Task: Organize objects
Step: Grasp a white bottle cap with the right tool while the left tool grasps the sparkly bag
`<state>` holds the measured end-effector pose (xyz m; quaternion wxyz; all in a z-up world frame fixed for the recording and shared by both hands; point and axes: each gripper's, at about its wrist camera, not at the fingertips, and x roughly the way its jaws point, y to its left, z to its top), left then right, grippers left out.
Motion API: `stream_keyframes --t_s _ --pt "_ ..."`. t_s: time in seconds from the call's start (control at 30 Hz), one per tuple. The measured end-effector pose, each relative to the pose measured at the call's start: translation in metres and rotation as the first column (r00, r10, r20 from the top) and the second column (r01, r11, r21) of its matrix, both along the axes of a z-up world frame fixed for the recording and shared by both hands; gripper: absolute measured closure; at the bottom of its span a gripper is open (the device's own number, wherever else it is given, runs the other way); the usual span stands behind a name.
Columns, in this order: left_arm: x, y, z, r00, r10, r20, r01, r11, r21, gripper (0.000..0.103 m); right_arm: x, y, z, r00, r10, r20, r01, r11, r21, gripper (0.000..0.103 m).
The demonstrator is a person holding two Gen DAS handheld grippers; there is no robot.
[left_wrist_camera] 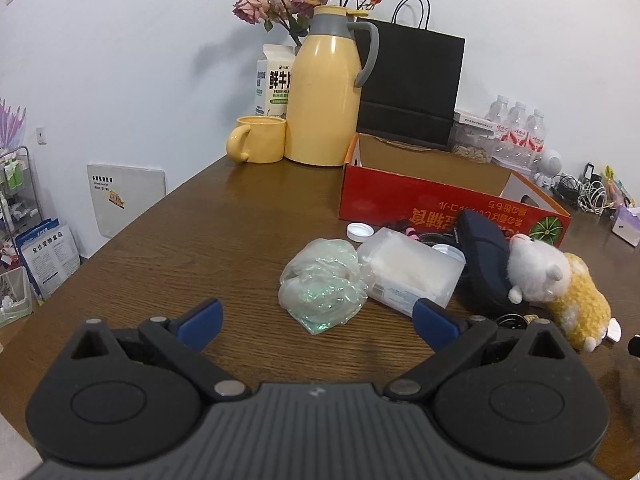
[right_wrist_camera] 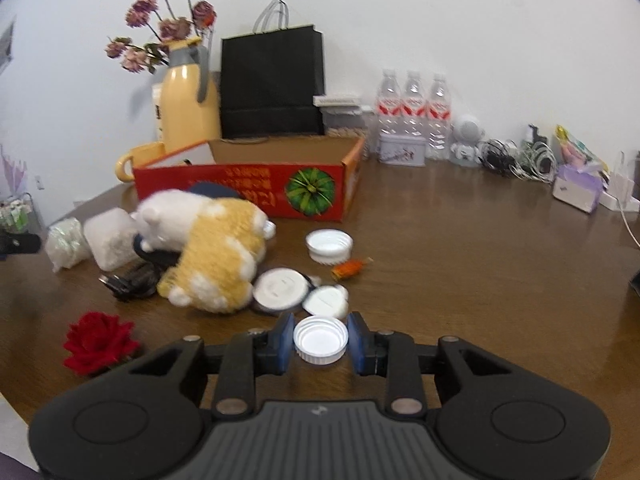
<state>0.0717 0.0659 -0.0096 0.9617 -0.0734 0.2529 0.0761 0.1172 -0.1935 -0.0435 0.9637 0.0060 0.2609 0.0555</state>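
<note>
My right gripper (right_wrist_camera: 320, 342) is shut on a white bottle cap (right_wrist_camera: 320, 339), open side up, its blue pads pressing both sides. Beyond it lie flat white lids (right_wrist_camera: 280, 288), a larger white cap (right_wrist_camera: 329, 245), a small orange piece (right_wrist_camera: 347, 269) and a white-and-yellow plush toy (right_wrist_camera: 218, 252). A red cardboard box (right_wrist_camera: 256, 194) stands open behind them. My left gripper (left_wrist_camera: 318, 318) is open and empty, just short of a crumpled clear bag (left_wrist_camera: 322, 286). Right of the bag are a clear plastic container (left_wrist_camera: 410, 270), a dark pouch (left_wrist_camera: 482, 256) and the plush toy (left_wrist_camera: 560, 284).
A red fabric rose (right_wrist_camera: 98, 340) lies at the near left. A yellow thermos (left_wrist_camera: 324, 92), yellow mug (left_wrist_camera: 258, 139), milk carton (left_wrist_camera: 274, 80) and black paper bag (left_wrist_camera: 412, 80) stand at the back. Water bottles (right_wrist_camera: 412, 112), a tin (right_wrist_camera: 402, 151) and tangled cables (right_wrist_camera: 516, 158) line the far right.
</note>
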Motion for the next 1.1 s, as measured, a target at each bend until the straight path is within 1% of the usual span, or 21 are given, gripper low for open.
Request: stream_keyframes --t_s 0.23,0.43,0.57,0.67,0.73,0.77,0.8,0.83,0.87,0.9,0.93,0.97,1.03,1.1 --pt "0.025 0.003 -0.004 1.000 -0.005 -0.011 0.005 0.999 0.044 0.000 0.011 0.017 0.004 0.999 0.043 0.020 -0.043 0.999 0.006 0.076" --pt "0.058 0.012 -0.016 0.995 -0.044 -0.085 0.054 0.992 0.118 0.000 0.016 0.022 0.005 0.998 0.050 0.025 -0.050 0.999 0.011 0.076" --pt "0.068 0.015 -0.021 0.990 -0.105 -0.100 0.115 0.987 0.111 0.000 0.017 0.022 0.001 0.999 0.046 0.018 -0.046 0.999 0.017 0.076" --pt "0.071 0.017 -0.022 0.987 -0.128 -0.096 0.138 0.985 0.101 0.000 0.019 0.022 0.001 0.999 0.040 0.017 -0.040 0.999 0.016 0.076" --pt "0.071 0.016 -0.023 0.985 -0.148 -0.091 0.157 0.983 0.098 0.006 0.020 0.022 0.000 0.999 0.037 0.015 -0.037 0.999 0.015 0.076" --pt "0.070 0.015 -0.023 0.983 -0.157 -0.092 0.166 0.981 0.098 0.014 0.020 0.022 0.000 0.999 0.035 0.013 -0.035 0.999 0.014 0.076" --pt "0.070 0.014 -0.023 0.982 -0.165 -0.092 0.174 0.980 0.099 0.025 0.021 0.022 -0.001 0.999 0.034 0.012 -0.034 0.999 0.013 0.076" --pt "0.069 0.013 -0.023 0.980 -0.175 -0.092 0.183 0.978 0.097 0.032 0.021 0.023 -0.001 0.999 0.034 0.011 -0.034 0.999 0.013 0.076" --pt "0.069 0.013 -0.024 0.979 -0.179 -0.095 0.188 0.978 0.092 0.041 0.021 0.023 -0.001 0.999 0.033 0.011 -0.033 0.999 0.013 0.076" --pt "0.069 0.014 -0.023 0.979 -0.179 -0.094 0.187 0.979 0.084 0.046 0.021 0.023 -0.001 0.999 0.033 0.010 -0.033 0.999 0.013 0.076" --pt "0.068 0.016 -0.023 0.981 -0.175 -0.086 0.182 0.981 0.073 0.048 0.021 0.024 -0.001 0.999 0.033 0.010 -0.033 0.999 0.013 0.076" --pt "0.066 0.017 -0.022 0.982 -0.171 -0.076 0.176 0.983 0.059 0.053 0.021 0.023 -0.001 0.999 0.033 0.010 -0.033 0.999 0.012 0.076" --pt "0.063 0.020 -0.021 0.985 -0.161 -0.058 0.164 0.986 0.038 0.056 0.021 0.023 -0.001 0.999 0.033 0.010 -0.033 0.999 0.012 0.076" --pt "0.058 0.021 -0.019 0.988 -0.151 -0.044 0.153 0.988 0.035 0.059 0.021 0.023 -0.001 0.999 0.032 0.011 -0.032 0.999 0.012 0.076"
